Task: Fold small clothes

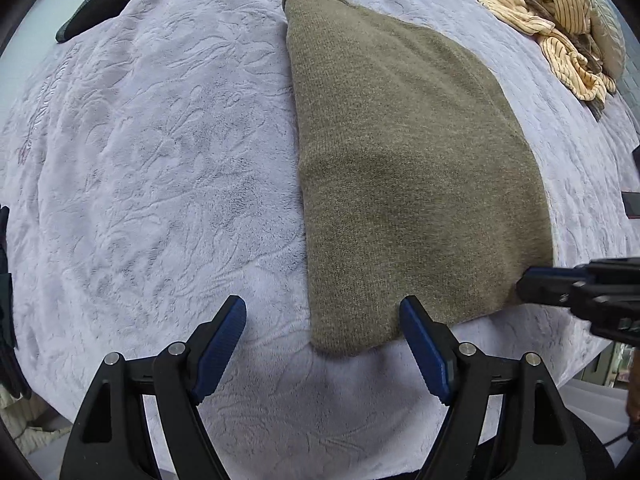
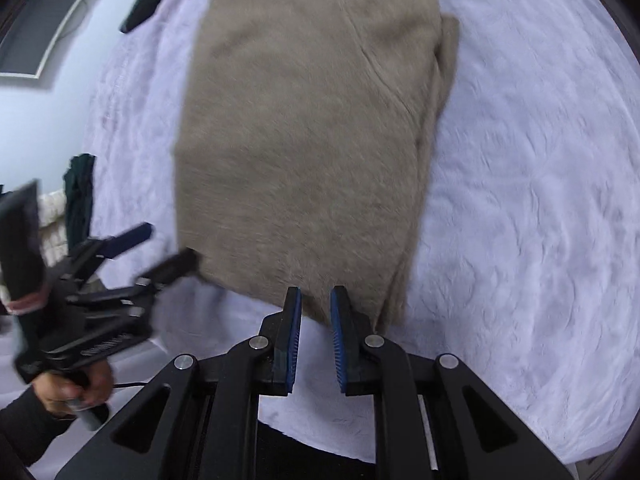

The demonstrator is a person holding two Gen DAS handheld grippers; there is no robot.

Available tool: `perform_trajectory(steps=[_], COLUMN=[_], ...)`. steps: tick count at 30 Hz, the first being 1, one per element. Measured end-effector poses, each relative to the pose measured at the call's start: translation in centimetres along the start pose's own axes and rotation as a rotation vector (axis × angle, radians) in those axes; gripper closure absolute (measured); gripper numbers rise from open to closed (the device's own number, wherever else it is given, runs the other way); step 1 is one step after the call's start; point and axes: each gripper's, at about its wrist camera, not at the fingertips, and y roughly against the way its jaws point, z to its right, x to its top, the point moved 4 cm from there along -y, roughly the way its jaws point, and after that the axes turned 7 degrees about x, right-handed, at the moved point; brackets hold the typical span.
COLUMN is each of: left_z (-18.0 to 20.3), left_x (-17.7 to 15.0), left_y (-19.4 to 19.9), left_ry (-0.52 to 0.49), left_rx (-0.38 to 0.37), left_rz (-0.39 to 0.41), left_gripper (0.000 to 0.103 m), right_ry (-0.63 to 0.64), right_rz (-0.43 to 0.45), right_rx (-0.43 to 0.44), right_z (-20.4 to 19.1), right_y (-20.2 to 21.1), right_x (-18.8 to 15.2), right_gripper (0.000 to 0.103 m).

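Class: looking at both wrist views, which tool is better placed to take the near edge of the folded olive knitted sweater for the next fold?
Probably the left tool: its jaws stand wide, straddling the folded olive knitted sweater's near corner. The right tool is nearly closed and empty.

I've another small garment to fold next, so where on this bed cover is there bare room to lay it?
The widest bare stretch of the lilac bed cover lies left of the olive knit garment, up to the dark item at the far left edge. The far right corner is crowded by the striped yellow clothes.
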Motion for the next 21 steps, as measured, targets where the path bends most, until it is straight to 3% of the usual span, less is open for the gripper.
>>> perform_trajectory(steps=[1,3,11,13,15,19,21], left_z=[-0.1,-0.4,-1.5,-1.5,-1.2,-1.3,-1.2], left_x=[0.0,-0.3,-0.1,0.2,0.3,0.4,0.5], left_y=[0.3,0.8,3.0,3.5,3.9,4.9,5.2], left_ry=[-0.001,0.006,0.028,0.035,0.039,0.054,0.049], left_rx=[0.001,0.015,0.03,0.041,0.049,0.023,0.048], left_rz=[-0.005,-0.008,0.005,0.004,0.004,0.001,-0.001], left_gripper=[0.022,0.0,0.0,0.0,0.0,0.0,0.0], right_ry=[-0.022,-0.072,-0.01,-0.002,0.004,0.01,0.007], right_rz=[-0.012,-0.02,-0.021,-0.017,0.0,0.057,0.09], right_rx=[-0.006,0.004,-0.105,-0.13,-0.154,-0.177,-0.186], right_z=[0.6,1.5,0.5,0.2,0.1,-1.3,-2.2], right_y=[-0.3,-0.2,2.3,3.1,4.0,5.9,6.6], right_x=[-0.2,-0.6,-0.9,-0.9,-0.9,-0.5,-0.2], right_gripper=[0.087,0.087,0.086,0.079,0.055,0.037,0.021])
